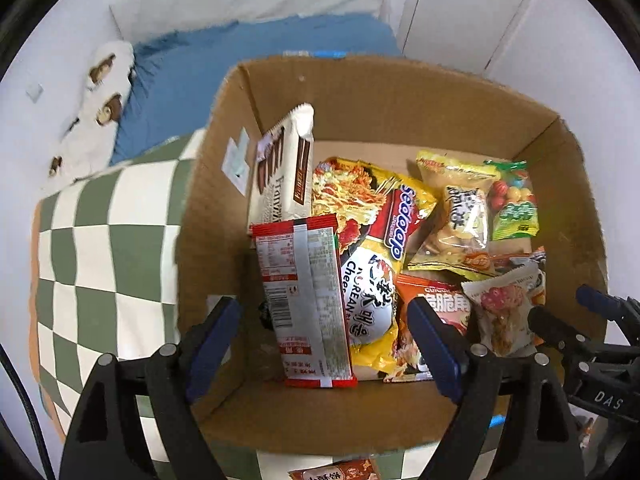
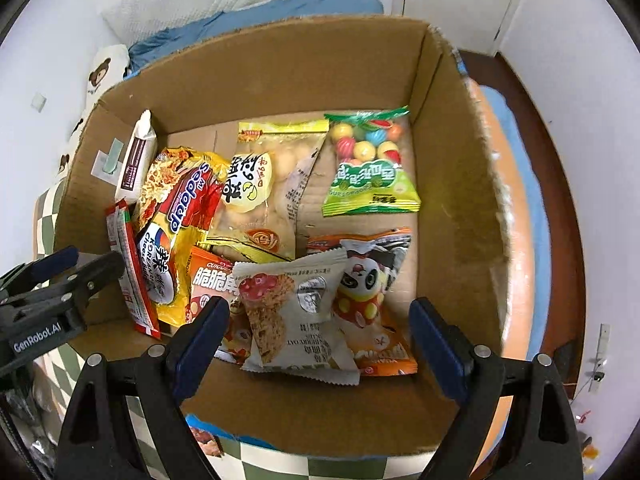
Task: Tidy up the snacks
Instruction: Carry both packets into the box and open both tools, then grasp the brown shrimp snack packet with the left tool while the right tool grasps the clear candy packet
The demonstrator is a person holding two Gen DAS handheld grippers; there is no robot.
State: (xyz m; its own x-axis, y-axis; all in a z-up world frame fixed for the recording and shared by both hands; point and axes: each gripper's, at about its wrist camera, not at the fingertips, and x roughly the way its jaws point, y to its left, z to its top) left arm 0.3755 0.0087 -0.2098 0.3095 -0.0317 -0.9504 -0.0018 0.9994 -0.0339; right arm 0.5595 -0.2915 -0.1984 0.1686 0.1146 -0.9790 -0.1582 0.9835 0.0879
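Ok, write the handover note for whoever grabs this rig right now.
Left claw: open, empty, over the left side of the cardboard box, just above the red-edged packet that stands on edge.
Right claw: open, empty, over the near right side, above the oat cookie packet.
In the box: wafer pack leaning on the left wall, yellow noodle pack, green candy bag at the far right, panda snack bag, and others.
Done: many snacks already boxed.
Left: at least one orange packet lies outside on the checkered cloth, at the near edge.
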